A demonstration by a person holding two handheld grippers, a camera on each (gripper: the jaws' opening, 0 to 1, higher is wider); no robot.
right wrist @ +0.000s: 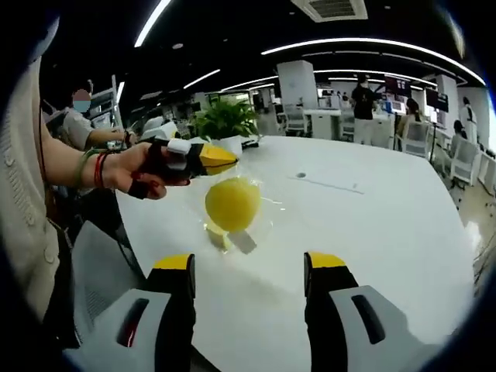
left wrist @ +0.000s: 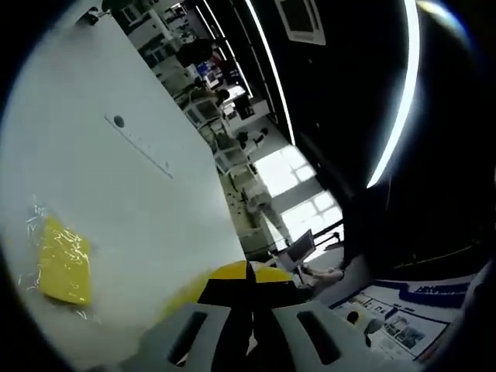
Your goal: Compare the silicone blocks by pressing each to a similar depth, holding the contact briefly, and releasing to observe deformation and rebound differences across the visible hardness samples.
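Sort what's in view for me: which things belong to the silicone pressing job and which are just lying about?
Job:
- yellow silicone block in clear wrap, lying on the white table
- left gripper, shut, in the person's hand above the block
- right gripper, open, short of the block

Lying about:
- potted plant
- printed sheet

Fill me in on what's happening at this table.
A person holds a gripper in each hand over a white table. A yellow silicone block in clear wrap lies on it. The left gripper, jaws closed, hovers just above the block in the right gripper view, seemingly not pressing. The right gripper sits open, back from the block. People stand among desks behind.
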